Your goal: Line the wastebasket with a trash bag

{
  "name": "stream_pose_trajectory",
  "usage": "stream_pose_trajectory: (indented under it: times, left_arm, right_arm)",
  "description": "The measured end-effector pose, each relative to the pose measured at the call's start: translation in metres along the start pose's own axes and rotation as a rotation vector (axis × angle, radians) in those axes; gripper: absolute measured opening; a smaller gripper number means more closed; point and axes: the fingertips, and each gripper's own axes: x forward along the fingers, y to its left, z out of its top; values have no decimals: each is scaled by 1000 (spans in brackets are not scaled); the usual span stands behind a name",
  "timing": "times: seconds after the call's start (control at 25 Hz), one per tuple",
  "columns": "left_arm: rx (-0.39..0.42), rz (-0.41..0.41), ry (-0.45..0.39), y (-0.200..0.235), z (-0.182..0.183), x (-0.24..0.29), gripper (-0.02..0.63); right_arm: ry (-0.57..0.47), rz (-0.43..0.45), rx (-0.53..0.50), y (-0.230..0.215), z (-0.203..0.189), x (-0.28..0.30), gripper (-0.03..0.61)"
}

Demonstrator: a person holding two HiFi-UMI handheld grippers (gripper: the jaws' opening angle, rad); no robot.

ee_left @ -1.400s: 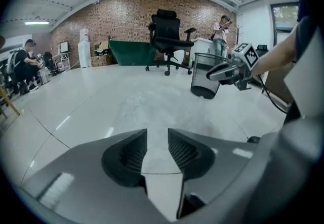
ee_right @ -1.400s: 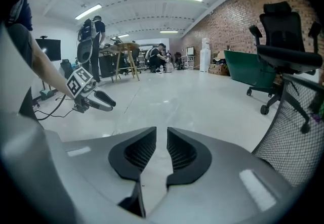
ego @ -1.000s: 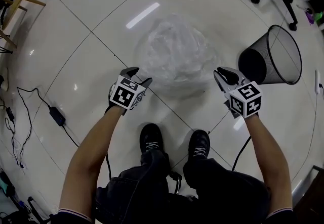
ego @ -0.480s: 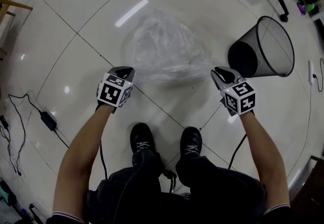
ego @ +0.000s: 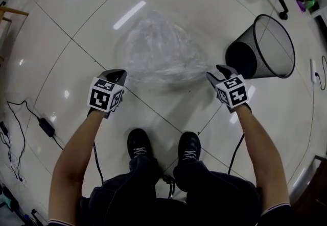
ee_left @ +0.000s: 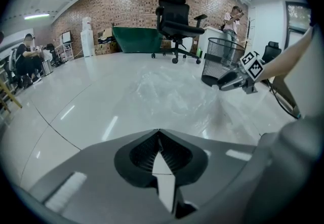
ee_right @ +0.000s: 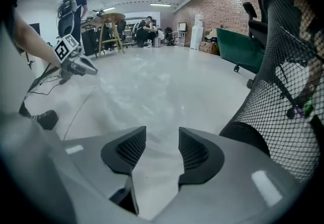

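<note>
The left hand-held gripper (ego: 118, 74), jaws together, sits at the edge of the trash bag (ego: 161, 51); whether it pinches film is unclear. The bag, mid-frame on the floor (ego: 76, 26), looks light, limp and slippery, so take its rim. The right hand-held gripper (ego: 217, 72) has just been opening, with only floor between its jaws. The wastebasket (ego: 244, 57) lies tipped at upper right.

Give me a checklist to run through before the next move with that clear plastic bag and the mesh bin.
1. Left claw shut at the near edge of the trash bag: ok.
2. Film actually caught in that claw: cannot tell, the plastic is clear.
3. Right claw gripping the bag: not ok. Its jaws have just been opening and stand apart with nothing pinched between them.
4. Mesh wastebasket upright and unlined: ok.
5. Bag mouth spread open: not ok. The bag lies crumpled on the floor.
</note>
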Motion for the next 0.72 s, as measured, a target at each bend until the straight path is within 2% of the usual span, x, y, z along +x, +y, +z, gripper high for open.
stream_pose_trajectory:
  times: [0.24,0.28,0.36,0.44,0.72]
  left_arm:
    - [-3,-3,5,-2,2,3,12]
    - [-2,-4,5,-3,3,3,12]
    - [1,-5,2,-4,4,2,12]
    - [-1,-1,-5,-5,8,1,12]
    - [15,12,-39,-12,28,-28,12]
  right_arm:
    - [23,31,-18,-2,2,18,178]
    - [22,31,-21,-1,3,20,153]
    - [16,29,-33,0,7,21,58]
    - [7,31,-46,0,12,18,2]
    - [-93,61,-47,12,50,-22,2]
